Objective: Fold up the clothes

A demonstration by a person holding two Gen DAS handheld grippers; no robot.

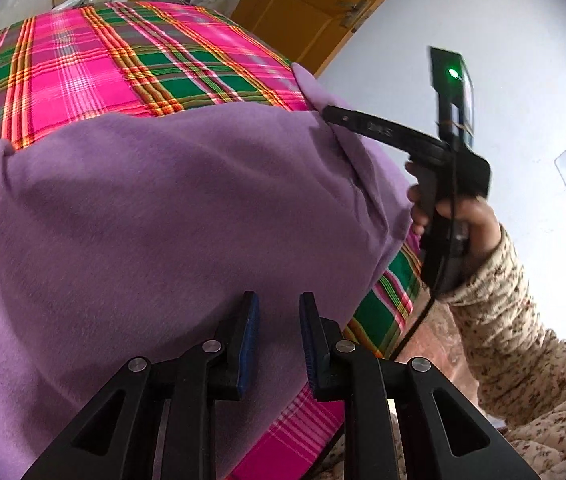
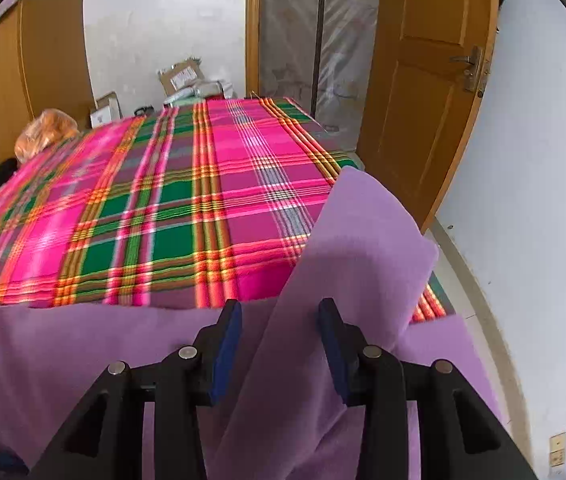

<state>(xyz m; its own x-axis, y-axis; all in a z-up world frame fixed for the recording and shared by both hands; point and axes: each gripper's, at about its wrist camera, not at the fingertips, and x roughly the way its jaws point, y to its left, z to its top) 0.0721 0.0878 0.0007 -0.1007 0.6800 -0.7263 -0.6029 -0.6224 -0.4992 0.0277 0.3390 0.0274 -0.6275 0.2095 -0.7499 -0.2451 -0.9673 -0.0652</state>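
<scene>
A purple cloth (image 1: pixel 163 208) lies spread over the near part of a bed covered in a pink and green plaid sheet (image 1: pixel 83 72), which gives a broad flat surface to fold on. The left tongs (image 1: pixel 279 344) hover over the near edge of the cloth with a narrow gap between the blue pads; no fabric shows between them, so they seem to be holding nothing. The right tongs (image 2: pixel 279 344) stand fairly wide apart, and a flap of the cloth (image 2: pixel 363 248) rises up between them without either pad visibly pressing on it; it looks released rather than gripped. In the left view the right tongs reach in from the side to the cloth's far right corner, held by a hand (image 1: pixel 471 220) in a speckled knit sleeve (image 1: pixel 515 320). That corner placement suits carrying one edge across to make a fold. The cloth is soft, fleece-like and plain lilac, with gentle creases near the right corner and a smooth, slightly domed middle. Its left edge reaches the sheet's left side, while the upright flap has a clean straight edge and a squared corner. The fold looks only partly made. A brown door (image 2: pixel 423 100) stands open beyond the bed.
</scene>
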